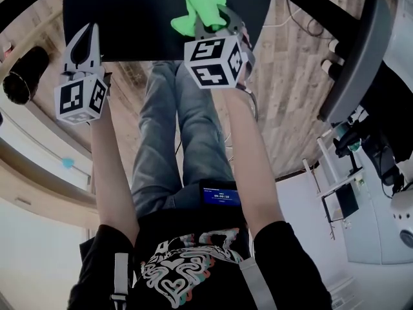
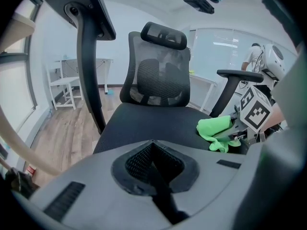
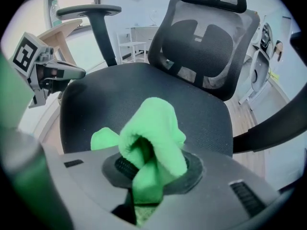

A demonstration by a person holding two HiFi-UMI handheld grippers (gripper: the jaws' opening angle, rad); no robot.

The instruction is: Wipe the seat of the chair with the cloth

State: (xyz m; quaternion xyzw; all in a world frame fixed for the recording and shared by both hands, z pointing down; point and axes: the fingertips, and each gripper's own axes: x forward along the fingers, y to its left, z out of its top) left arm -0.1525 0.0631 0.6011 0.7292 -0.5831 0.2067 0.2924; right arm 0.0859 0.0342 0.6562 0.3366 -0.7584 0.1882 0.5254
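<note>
The black chair seat (image 1: 142, 18) fills the top of the head view. Over its front right part my right gripper (image 1: 210, 21) is shut on a bright green cloth (image 1: 200, 5), which bunches up out of the jaws. In the right gripper view the cloth (image 3: 153, 128) hangs just above the seat (image 3: 124, 90). My left gripper (image 1: 84, 44) hovers at the seat's front left edge, jaws together and holding nothing. The left gripper view shows the seat (image 2: 148, 123) ahead, with the cloth (image 2: 214, 128) and the right gripper (image 2: 240, 133) at its right.
The mesh backrest (image 3: 211, 47) and headrest (image 2: 163, 35) rise behind the seat. Armrests stand on both sides (image 1: 358, 50) (image 3: 88, 11). My legs (image 1: 181, 141) are below the seat's front edge, on a wood floor (image 1: 290, 108). White shelving (image 2: 64, 87) stands further off.
</note>
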